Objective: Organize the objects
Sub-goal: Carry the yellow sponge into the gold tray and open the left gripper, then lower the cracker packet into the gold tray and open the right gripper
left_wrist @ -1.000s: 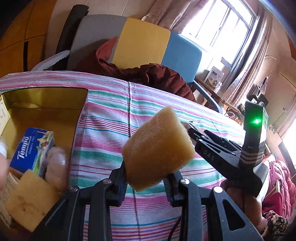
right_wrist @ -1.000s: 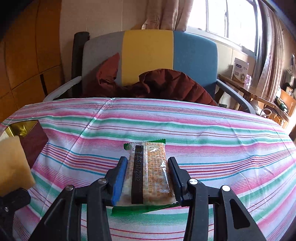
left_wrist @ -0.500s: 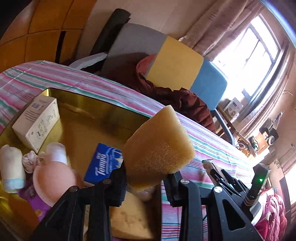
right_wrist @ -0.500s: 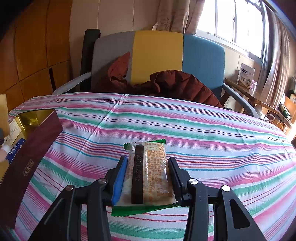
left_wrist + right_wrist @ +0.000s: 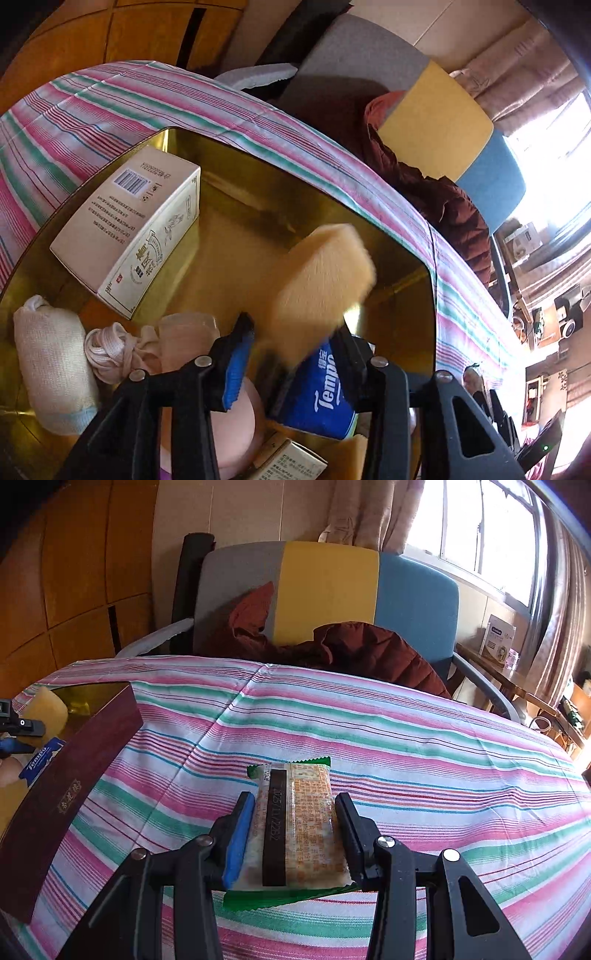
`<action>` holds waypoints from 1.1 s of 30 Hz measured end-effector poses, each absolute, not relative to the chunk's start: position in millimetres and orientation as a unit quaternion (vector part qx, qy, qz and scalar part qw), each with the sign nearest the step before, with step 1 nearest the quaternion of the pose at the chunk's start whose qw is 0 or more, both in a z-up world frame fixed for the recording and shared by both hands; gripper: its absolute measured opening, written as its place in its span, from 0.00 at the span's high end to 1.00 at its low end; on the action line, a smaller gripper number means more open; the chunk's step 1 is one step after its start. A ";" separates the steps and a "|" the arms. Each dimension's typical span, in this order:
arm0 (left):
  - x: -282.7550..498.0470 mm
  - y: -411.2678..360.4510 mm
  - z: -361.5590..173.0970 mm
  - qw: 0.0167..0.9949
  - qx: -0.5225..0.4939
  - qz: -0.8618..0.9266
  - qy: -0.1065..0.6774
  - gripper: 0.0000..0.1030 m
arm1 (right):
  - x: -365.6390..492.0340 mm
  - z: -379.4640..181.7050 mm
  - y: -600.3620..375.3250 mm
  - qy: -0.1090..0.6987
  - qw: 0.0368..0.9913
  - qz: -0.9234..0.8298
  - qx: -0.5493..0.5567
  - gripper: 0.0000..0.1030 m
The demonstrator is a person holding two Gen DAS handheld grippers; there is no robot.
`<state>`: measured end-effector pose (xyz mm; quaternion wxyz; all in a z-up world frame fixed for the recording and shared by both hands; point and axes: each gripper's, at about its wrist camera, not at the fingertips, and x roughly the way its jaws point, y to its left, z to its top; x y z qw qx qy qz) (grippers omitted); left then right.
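My left gripper [image 5: 291, 343] hangs over the gold-lined box [image 5: 399, 258]; its jaws are spread and the yellow sponge [image 5: 321, 284] is blurred, loose between them over the box. My right gripper [image 5: 293, 830] is shut on a green-edged snack packet [image 5: 299, 819] just above the striped tablecloth [image 5: 406, 746]. The box, with its maroon outer wall [image 5: 70, 782], stands at the left of the right wrist view, with the sponge [image 5: 46, 707] above it.
The box holds a white carton [image 5: 136, 221], a blue Tempo tissue pack [image 5: 325, 395], a rolled white cloth [image 5: 48, 362], a pink round thing [image 5: 236, 435] and another sponge [image 5: 360, 458]. An armchair with a brown jacket [image 5: 351, 646] stands behind the table.
My left gripper moved left over the box and opened its jaws; the sponge has come loose from them. My right gripper keeps holding the packet in place.
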<state>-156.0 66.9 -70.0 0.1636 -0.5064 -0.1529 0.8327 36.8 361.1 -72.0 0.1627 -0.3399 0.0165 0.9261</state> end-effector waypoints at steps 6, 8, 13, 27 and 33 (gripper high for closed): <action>-138.7 52.8 -63.9 0.176 -0.471 0.843 -0.191 0.47 | 36.1 -72.7 359.7 0.017 0.161 0.926 -0.342 0.56; -128.5 46.2 -61.3 0.179 -0.459 0.848 -0.195 0.47 | 34.5 -73.1 359.5 0.020 0.156 0.925 -0.347 0.56; -101.4 38.5 -51.6 0.206 -0.430 0.862 -0.172 0.47 | 31.6 -68.1 356.5 0.051 0.119 0.926 -0.356 0.56; -59.5 27.5 -38.6 0.252 -0.407 0.869 -0.128 0.47 | -16.2 -9.9 260.0 0.030 -0.037 0.940 -0.338 0.56; -48.8 21.5 -31.0 0.237 -0.396 0.881 -0.104 0.47 | -60.9 -11.9 210.8 -0.055 -0.063 0.923 -0.375 0.56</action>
